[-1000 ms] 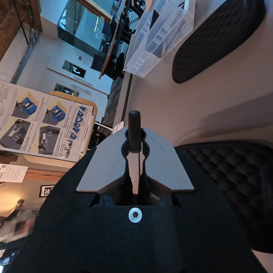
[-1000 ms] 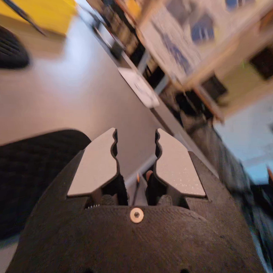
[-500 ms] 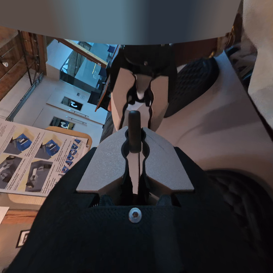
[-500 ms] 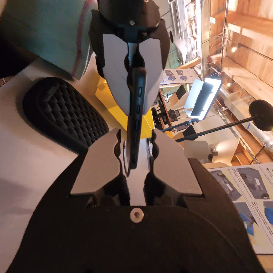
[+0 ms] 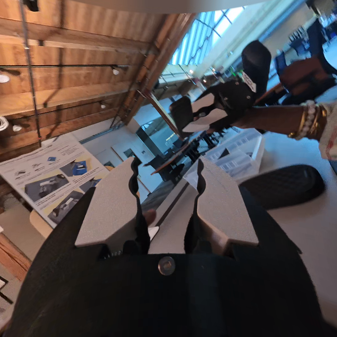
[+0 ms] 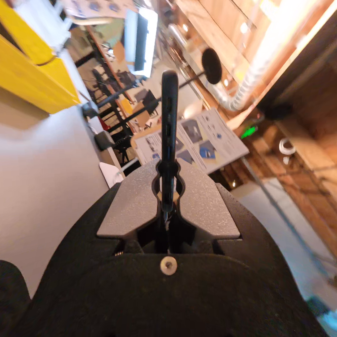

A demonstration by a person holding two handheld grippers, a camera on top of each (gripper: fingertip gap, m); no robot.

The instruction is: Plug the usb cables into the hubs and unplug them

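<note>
Passing from one side to the other, the black hub (image 6: 169, 116) now sits clamped edge-on between the grey fingers (image 6: 204, 200) of the right hand-held gripper (image 6: 168, 164), which is closed tight on its lower part while most of its length sticks up beyond the tips, its row of ports facing the camera. Half a second ago the left hand-held gripper (image 5: 165, 182) was the one pinching this hub; it has since let go and its jaws stand wide apart with nothing between them. In the left wrist view the hub (image 5: 182, 114) shows as a dark slab held out from the right hand-held gripper (image 5: 204, 114), high above the pale surface (image 5: 291, 228) and well apart from the left one. A black textured pad (image 5: 284, 186) lies on the surface below the hub, and a clear plastic organiser (image 5: 237, 156) stands just beyond that pad. An instruction poster (image 6: 197, 138) hangs behind the hub in the right wrist view (much of the background there is smeared by motion). A thin cable tail seems to run from the hub's base down between the fingers, though it is too dark to be sure. No loose usb cable shows in either view, so my reading is that the handover frees the left side to fetch a plug, with the plugging itself not yet begun.
</note>
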